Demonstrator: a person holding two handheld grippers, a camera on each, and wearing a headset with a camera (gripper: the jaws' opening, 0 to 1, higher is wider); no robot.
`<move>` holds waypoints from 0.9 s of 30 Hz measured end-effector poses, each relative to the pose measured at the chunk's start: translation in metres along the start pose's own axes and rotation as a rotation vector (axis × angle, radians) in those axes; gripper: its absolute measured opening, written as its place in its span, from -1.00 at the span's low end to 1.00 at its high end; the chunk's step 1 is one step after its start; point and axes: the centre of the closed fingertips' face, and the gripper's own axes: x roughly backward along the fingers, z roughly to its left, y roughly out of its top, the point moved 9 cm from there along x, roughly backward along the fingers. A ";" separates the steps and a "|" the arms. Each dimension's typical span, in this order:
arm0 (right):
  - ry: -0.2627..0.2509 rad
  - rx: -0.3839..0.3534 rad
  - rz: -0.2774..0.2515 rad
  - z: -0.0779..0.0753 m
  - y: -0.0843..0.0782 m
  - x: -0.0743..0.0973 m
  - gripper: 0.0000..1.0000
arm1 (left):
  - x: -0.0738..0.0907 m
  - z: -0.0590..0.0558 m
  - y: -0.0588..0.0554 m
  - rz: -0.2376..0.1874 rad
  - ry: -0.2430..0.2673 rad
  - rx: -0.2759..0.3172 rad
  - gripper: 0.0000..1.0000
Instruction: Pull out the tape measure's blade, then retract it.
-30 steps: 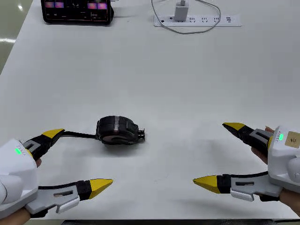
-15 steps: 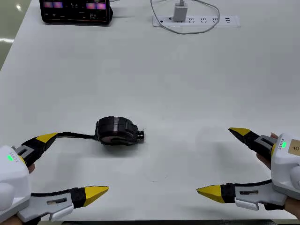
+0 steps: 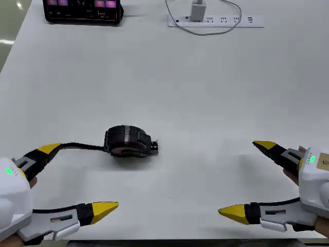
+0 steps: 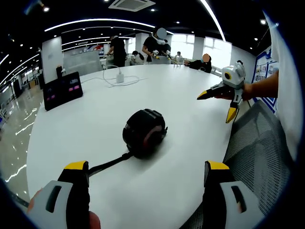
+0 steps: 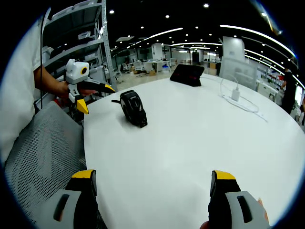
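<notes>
A black tape measure [image 3: 128, 142] lies on the white table [image 3: 195, 92], its blade drawn in and a black wrist strap [image 3: 82, 147] trailing left. In the left gripper view the tape measure [image 4: 144, 131] sits ahead of the jaws. My left gripper [image 3: 77, 177] is open at the near left, its upper tip beside the strap's end. My right gripper [image 3: 249, 177] stands open at the near right, well apart from the tape measure [image 5: 133, 108]. Nothing is held in either gripper.
A dark tablet [image 3: 82, 10] rests at the far left edge. A white power strip [image 3: 216, 20] with a plugged charger and looped cable lies at the far middle. A mesh chair [image 5: 33, 157] stands by the table's near edge.
Both grippers have drawn back a little toward the near edge. The tape measure has stayed in place.
</notes>
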 end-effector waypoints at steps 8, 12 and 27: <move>0.008 0.005 0.007 0.001 -0.001 0.000 0.98 | 0.001 0.000 0.000 0.003 0.001 -0.017 0.97; 0.011 0.003 0.011 0.001 -0.002 0.000 0.98 | 0.001 0.000 -0.001 0.002 0.004 -0.025 0.97; 0.019 0.004 0.014 0.002 -0.002 0.000 0.98 | 0.003 0.008 0.003 -0.014 0.020 -0.025 0.97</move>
